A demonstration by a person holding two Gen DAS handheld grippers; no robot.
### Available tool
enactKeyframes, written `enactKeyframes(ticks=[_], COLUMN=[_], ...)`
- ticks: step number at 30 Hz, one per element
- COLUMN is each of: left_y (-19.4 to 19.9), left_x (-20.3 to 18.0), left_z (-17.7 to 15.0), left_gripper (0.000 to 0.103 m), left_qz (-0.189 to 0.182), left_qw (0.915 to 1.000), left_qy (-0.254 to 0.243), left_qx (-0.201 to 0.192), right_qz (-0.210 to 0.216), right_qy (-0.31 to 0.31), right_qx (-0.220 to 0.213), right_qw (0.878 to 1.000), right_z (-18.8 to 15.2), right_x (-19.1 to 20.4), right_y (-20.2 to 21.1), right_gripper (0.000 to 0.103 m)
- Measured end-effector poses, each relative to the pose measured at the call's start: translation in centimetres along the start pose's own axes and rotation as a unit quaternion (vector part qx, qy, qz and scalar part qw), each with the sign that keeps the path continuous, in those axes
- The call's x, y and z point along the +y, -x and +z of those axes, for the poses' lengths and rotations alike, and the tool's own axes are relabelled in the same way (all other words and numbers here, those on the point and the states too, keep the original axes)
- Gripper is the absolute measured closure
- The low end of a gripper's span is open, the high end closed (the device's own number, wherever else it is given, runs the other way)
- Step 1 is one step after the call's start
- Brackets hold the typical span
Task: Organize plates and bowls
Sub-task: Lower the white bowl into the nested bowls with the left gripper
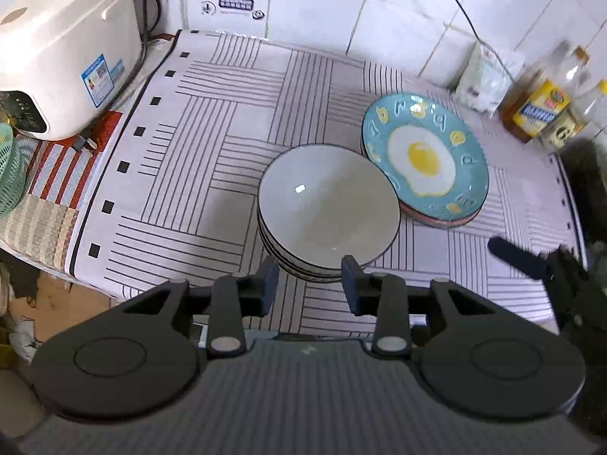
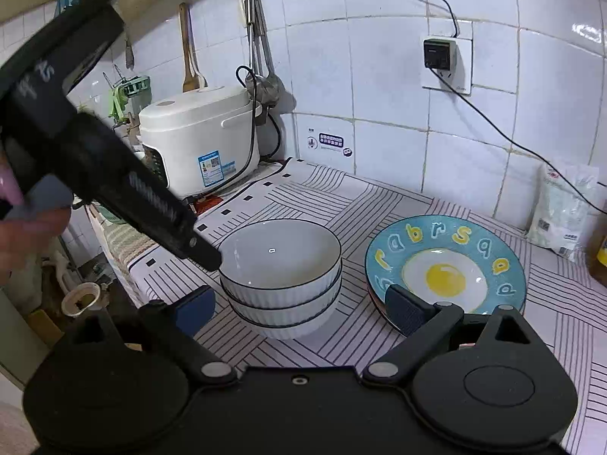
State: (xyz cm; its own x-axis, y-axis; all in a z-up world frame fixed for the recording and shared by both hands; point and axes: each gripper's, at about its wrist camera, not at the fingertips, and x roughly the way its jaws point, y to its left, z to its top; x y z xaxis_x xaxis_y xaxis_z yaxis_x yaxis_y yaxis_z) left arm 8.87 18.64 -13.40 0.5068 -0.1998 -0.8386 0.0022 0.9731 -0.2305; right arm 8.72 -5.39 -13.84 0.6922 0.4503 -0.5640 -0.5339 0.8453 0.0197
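Observation:
Three white, dark-rimmed bowls point(image 1: 326, 204) point(image 2: 280, 261) stand stacked on the striped cloth point(image 1: 212, 144). To their right a teal plate with a fried-egg picture point(image 1: 425, 155) point(image 2: 447, 261) lies on top of a reddish plate. My left gripper point(image 1: 309, 284) hovers over the stack's near rim, jaws apart and empty. In the right wrist view, the left gripper point(image 2: 206, 256) ends at the top bowl's left rim; contact cannot be told. My right gripper point(image 2: 301, 309) stands wide open in front of the bowls and plate, holding nothing. One of its fingers point(image 1: 512, 256) shows at the right.
A white rice cooker point(image 1: 64, 49) point(image 2: 197, 140) stands at the back left with its cord. Bottles point(image 1: 542, 110) and a white bag point(image 1: 481, 79) point(image 2: 565, 208) stand by the tiled wall at the right. A green basket point(image 1: 7, 167) is at the left edge. The counter drops off at front left.

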Motion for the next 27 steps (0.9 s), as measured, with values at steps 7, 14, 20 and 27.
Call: enactKeyframes(ticks=[7,14,20,27], left_y=[-0.1,-0.8,-2.3,-4.5], left_x=[2.7,6.9,9.5,9.2], left_z=[-0.4,-0.6,-0.1,1.4], left_gripper=[0.062,0.055,0.055,0.053], left_qz=[-0.015,-0.039,-0.076,-0.111], left_qw=[0.9993,0.9931,0.9846,0.9824], left_qy=[0.03,0.106,0.155,0.146], left_qx=[-0.016,-0.03,-0.027,-0.032], right_qz=[0.003,-0.007,-0.022,-0.024], right_qy=[0.008,-0.002,0.0,-0.018], right_qx=[0.011,0.035,0.04,0.028], right_qw=[1.0,0.999,0.999,0.999], right_z=[-1.5,-3.7,-5.1,-5.7], right_x=[1.0,1.6,1.6,0.7], right_y=[-0.9,-4.0,-6.9,-9.9], right_gripper=[0.004,0.004,0.004,0.004])
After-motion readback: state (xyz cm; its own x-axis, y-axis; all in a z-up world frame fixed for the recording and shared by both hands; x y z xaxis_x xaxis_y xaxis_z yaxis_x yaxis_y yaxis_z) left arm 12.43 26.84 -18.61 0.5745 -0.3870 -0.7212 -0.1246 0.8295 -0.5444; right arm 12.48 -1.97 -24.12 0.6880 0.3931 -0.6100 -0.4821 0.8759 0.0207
